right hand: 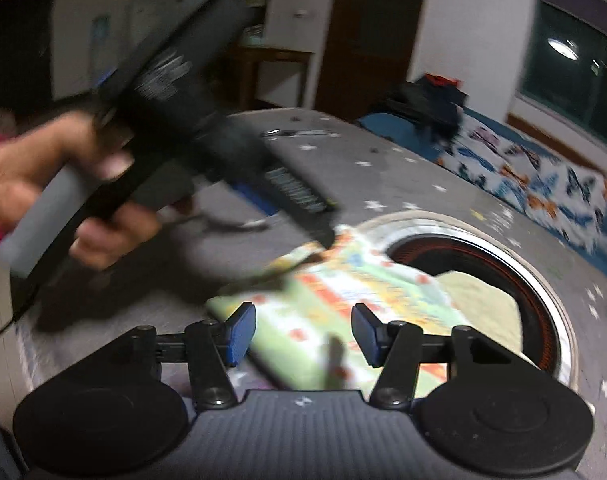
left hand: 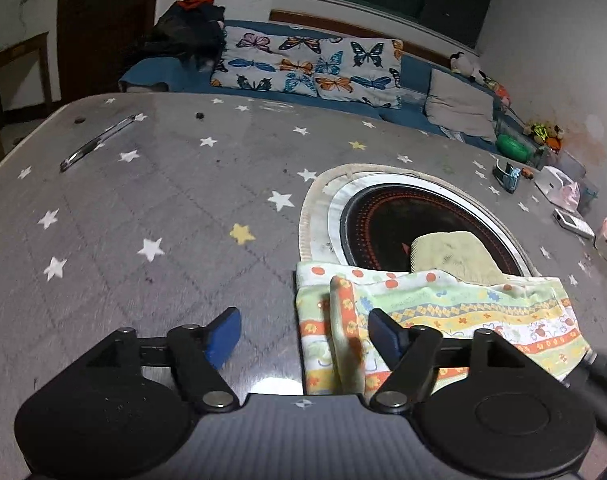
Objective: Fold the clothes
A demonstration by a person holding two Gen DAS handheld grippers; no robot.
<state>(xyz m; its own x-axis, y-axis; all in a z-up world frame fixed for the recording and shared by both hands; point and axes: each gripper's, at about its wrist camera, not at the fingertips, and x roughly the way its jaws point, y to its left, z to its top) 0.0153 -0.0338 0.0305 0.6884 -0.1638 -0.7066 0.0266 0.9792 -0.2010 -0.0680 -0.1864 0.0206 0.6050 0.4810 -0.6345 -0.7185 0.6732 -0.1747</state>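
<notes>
A folded cloth (left hand: 463, 312) printed with orange, yellow and green bands lies on the grey star-patterned table (left hand: 163, 200). My left gripper (left hand: 303, 336) is open. Its right pad hangs over the cloth's left edge, where a raised fold stands between the jaws, and its left pad is over bare table. In the blurred right wrist view, my right gripper (right hand: 303, 334) is open just above the near part of the cloth (right hand: 343, 292), with no pad pressing on it. A hand (right hand: 31, 176) holds the left gripper (right hand: 291, 218) at the cloth's far corner.
A pale yellow-green garment (left hand: 451, 252) lies on a round black hob (left hand: 383, 220) set in the table behind the cloth. A remote (left hand: 575, 224), boxes and small toys (left hand: 511, 176) sit at the right edge. A metal handle (left hand: 95, 144) lies far left. A sofa with butterfly cushions (left hand: 303, 64) stands beyond.
</notes>
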